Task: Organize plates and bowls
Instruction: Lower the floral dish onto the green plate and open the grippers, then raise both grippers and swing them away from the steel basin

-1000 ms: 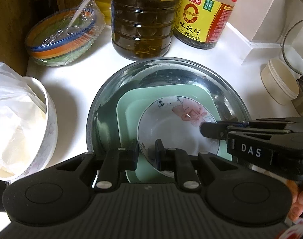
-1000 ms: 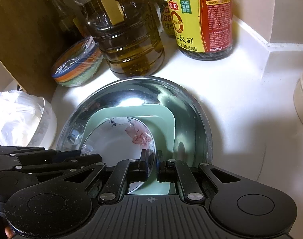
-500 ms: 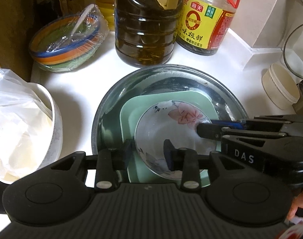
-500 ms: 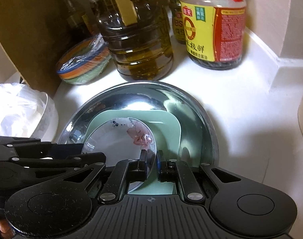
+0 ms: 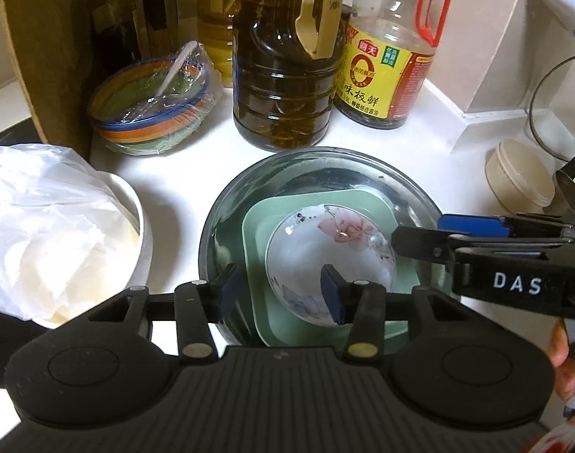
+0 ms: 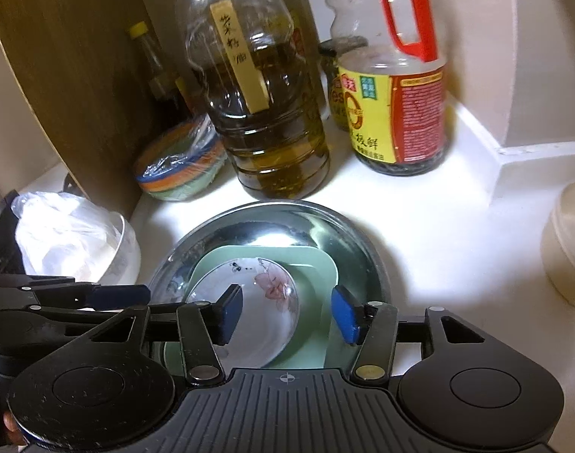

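Observation:
A white floral bowl [image 5: 325, 256] sits in a square green plate [image 5: 261, 249], which lies in a steel basin [image 5: 227, 219] on the white counter. My left gripper [image 5: 282, 290] is open and empty, its fingers either side of the bowl's near rim. My right gripper [image 6: 287, 311] is open and empty over the bowl [image 6: 265, 309], the green plate [image 6: 317, 264] and the basin [image 6: 348, 234]. The right gripper also shows at the right of the left wrist view [image 5: 450, 238].
A large oil bottle [image 5: 283, 87] and a soy sauce bottle [image 5: 385, 68] stand behind the basin. Stacked colourful bowls under plastic wrap [image 5: 151, 113] sit far left. A white bowl holding a plastic bag [image 5: 61, 234] is at left. A cream jar [image 5: 521, 173] lies at right.
Both grippers have opened, letting go of the floral bowl's rim, and have drawn back and up. The bowl now rests in the green plate.

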